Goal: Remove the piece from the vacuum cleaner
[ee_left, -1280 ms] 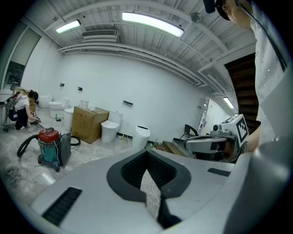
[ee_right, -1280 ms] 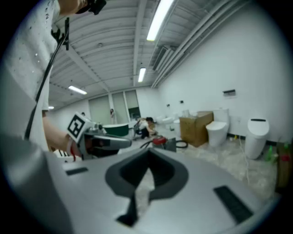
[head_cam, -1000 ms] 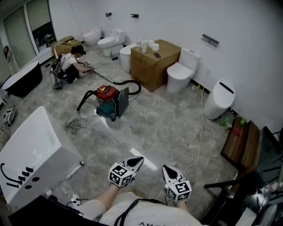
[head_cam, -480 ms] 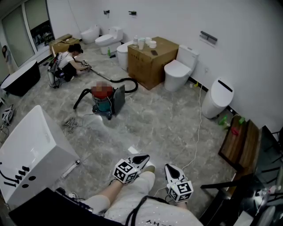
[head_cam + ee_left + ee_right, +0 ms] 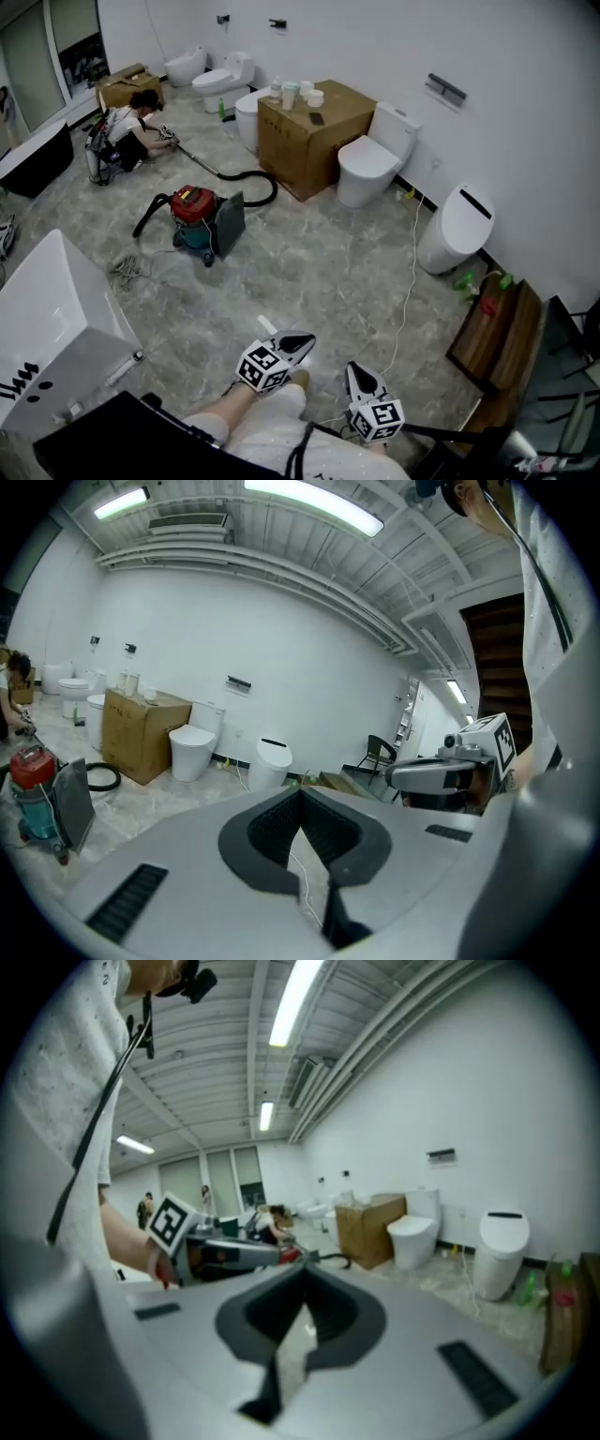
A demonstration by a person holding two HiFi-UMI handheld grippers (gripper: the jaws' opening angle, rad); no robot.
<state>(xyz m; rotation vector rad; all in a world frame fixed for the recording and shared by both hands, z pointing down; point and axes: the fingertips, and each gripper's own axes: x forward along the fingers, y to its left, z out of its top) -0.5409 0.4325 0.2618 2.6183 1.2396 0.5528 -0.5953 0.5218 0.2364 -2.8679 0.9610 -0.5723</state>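
A red-lidded, teal vacuum cleaner (image 5: 190, 217) stands upright on the marble floor (image 5: 337, 272), black hose (image 5: 273, 188) looping away, dark panel (image 5: 229, 223) leaning against it.

Cardboard box (image 5: 314, 131) beside toilet (image 5: 366, 164); person (image 5: 127, 131) crouching far left

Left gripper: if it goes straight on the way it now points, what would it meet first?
Probably the bare floor: the left gripper, jaws shut, seems to tilt slightly down, aimed toward the white toilet by the wall. Nothing stands nearer in that line, though depth is unclear.

Red-and-teal vacuum cleaner (image 5: 192, 217), brown box (image 5: 314, 141) (white toilets (image 5: 366, 161)), grey marbled floor (image 5: 319, 272)
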